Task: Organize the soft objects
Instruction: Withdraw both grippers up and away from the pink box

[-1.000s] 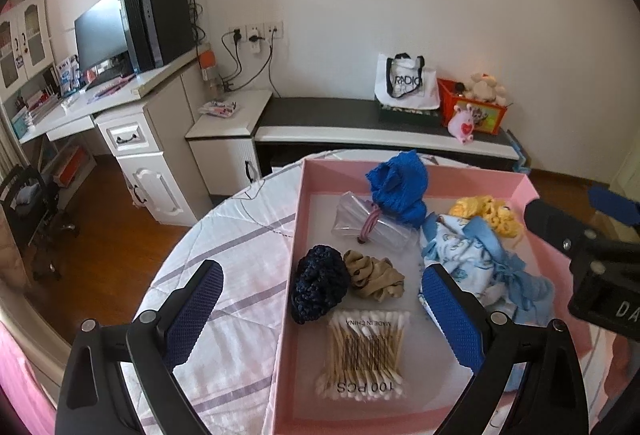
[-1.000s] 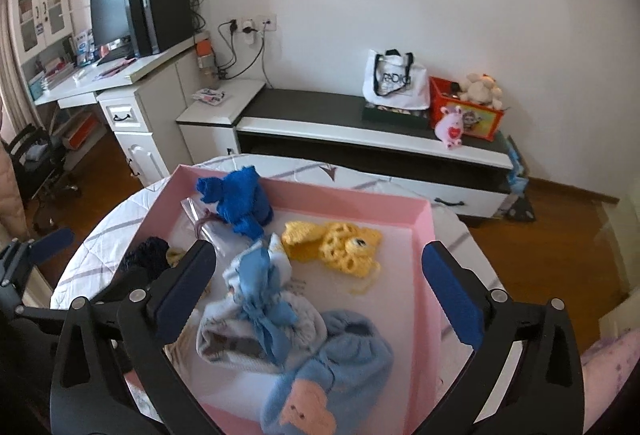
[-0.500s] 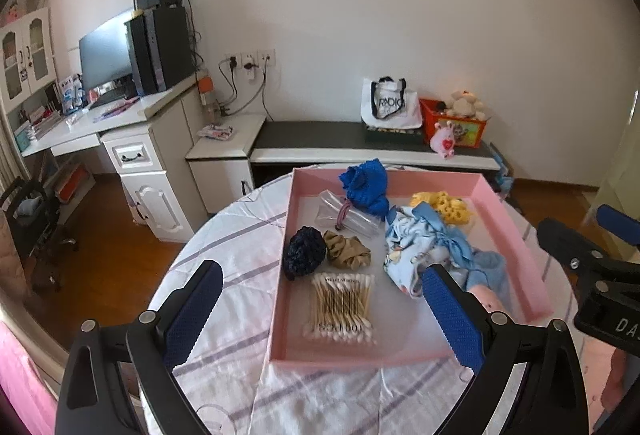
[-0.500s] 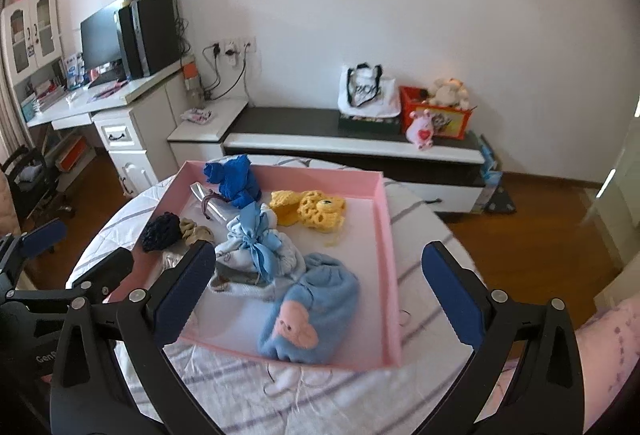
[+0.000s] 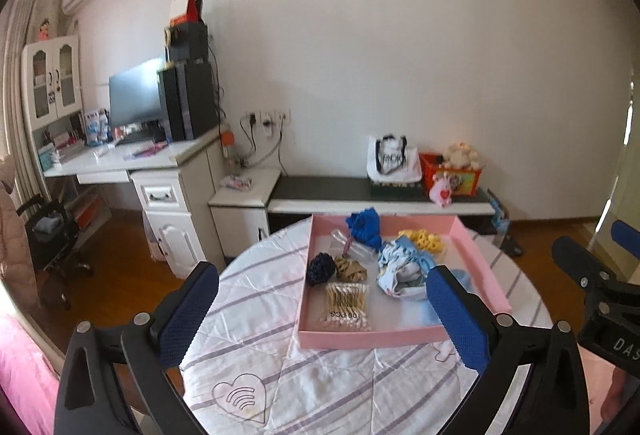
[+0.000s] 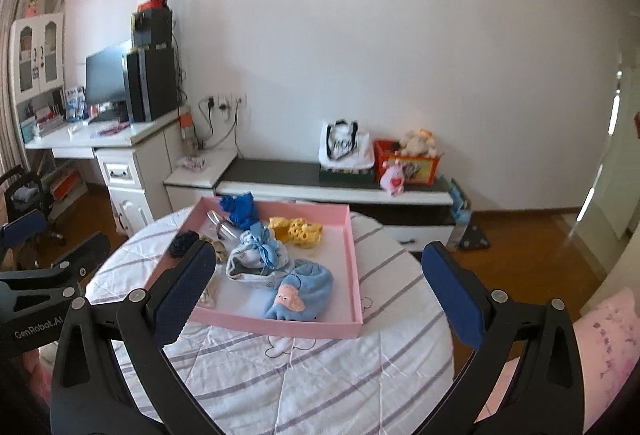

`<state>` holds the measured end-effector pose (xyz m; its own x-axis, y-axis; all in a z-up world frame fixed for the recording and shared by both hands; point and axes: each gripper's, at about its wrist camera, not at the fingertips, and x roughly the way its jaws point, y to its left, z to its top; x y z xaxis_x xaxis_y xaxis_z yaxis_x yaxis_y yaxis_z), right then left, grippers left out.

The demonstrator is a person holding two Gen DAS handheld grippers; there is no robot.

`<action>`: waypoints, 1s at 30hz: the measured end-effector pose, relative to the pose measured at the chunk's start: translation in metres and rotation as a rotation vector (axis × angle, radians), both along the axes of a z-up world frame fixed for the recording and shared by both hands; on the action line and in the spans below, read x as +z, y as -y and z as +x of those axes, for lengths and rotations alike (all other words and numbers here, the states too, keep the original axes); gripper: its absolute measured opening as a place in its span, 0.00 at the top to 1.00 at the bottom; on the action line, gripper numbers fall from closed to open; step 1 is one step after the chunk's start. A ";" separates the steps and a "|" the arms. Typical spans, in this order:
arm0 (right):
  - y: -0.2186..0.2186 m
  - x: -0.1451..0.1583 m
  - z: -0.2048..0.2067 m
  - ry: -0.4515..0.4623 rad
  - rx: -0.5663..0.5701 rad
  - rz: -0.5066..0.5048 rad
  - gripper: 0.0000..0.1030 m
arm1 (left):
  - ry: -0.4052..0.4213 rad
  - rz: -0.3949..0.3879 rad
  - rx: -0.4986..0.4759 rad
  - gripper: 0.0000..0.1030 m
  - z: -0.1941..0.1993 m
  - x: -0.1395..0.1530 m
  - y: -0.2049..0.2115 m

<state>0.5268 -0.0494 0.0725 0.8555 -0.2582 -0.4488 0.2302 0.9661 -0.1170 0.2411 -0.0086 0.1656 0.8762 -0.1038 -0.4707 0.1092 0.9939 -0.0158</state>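
1. Soft objects lie together in the pink tray [image 5: 404, 338] on the round table [image 5: 256, 319], at centre frame.
2. Left to right: dark scrunchie [image 5: 321, 267], tan scrunchie [image 5: 350, 269], cotton swabs [image 5: 347, 305], pale blue bundle [image 5: 402, 269], yellow knit [image 5: 424, 239].
3. Both tools have pulled back and up since a second ago; the tray now looks far smaller.
4. Left tool [image 5: 320, 319] and right tool [image 6: 320, 295] gape wide, empty; sorting seems finished or paused.

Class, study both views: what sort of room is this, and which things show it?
Probably a lived-in home room, part study: a computer desk with monitor, a low cabinet with toys, and a quilt-covered round table.
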 end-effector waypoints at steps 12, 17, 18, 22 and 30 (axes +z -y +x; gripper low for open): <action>-0.032 0.032 -0.087 0.178 -0.011 -0.082 0.00 | 0.160 -0.025 -0.031 0.00 -0.108 0.019 -0.013; -0.038 0.042 -0.117 0.263 -0.035 -0.104 0.00 | 0.209 -0.032 -0.043 0.00 -0.146 0.021 -0.017; -0.040 0.044 -0.124 0.276 -0.040 -0.104 0.00 | 0.214 -0.034 -0.047 0.00 -0.150 0.020 -0.017; -0.043 0.046 -0.143 0.308 -0.061 -0.114 0.00 | 0.248 -0.042 -0.055 0.00 -0.171 0.019 -0.020; -0.053 0.050 -0.169 0.351 -0.056 -0.142 0.00 | 0.303 -0.035 -0.009 0.00 -0.202 0.012 -0.023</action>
